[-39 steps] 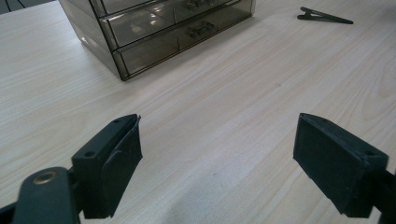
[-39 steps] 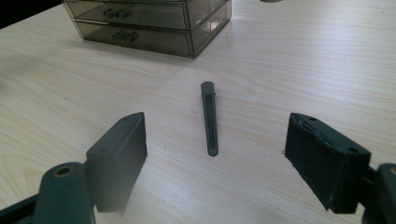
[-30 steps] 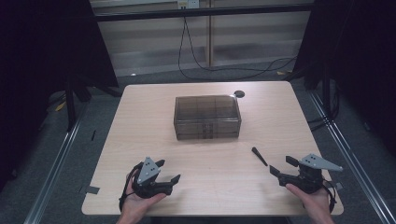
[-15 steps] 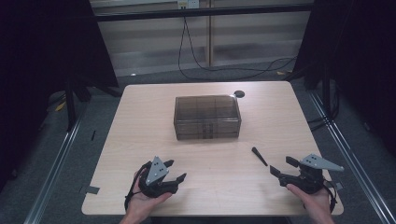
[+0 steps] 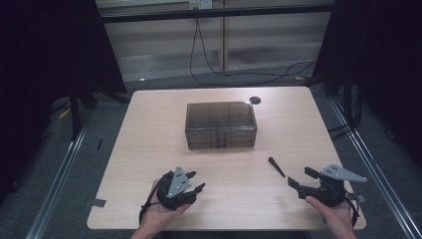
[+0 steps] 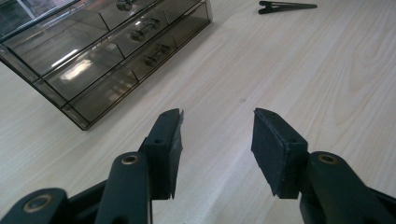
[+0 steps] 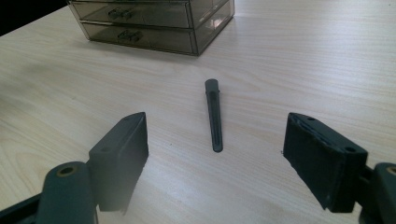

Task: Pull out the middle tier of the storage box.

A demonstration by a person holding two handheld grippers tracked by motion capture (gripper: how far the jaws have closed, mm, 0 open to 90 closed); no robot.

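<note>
In the high view, one drawer box [image 5: 221,125] is seen at centre, one hair clip [image 5: 276,167] lower right, between the spread right gripper [image 5: 297,178] and the box. The left gripper [image 5: 196,182] sits lower left.

In the left gripper view, nothing is held between jaws that have just been closing; three drawers are counted, contents unclear.

In the right gripper view, the clip lies ahead, between wide jaws.

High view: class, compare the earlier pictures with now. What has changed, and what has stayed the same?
The left tool has shifted slightly right, its jaws closing partway with nothing between them. The right tool, hair clip and drawer box stayed put.
</note>
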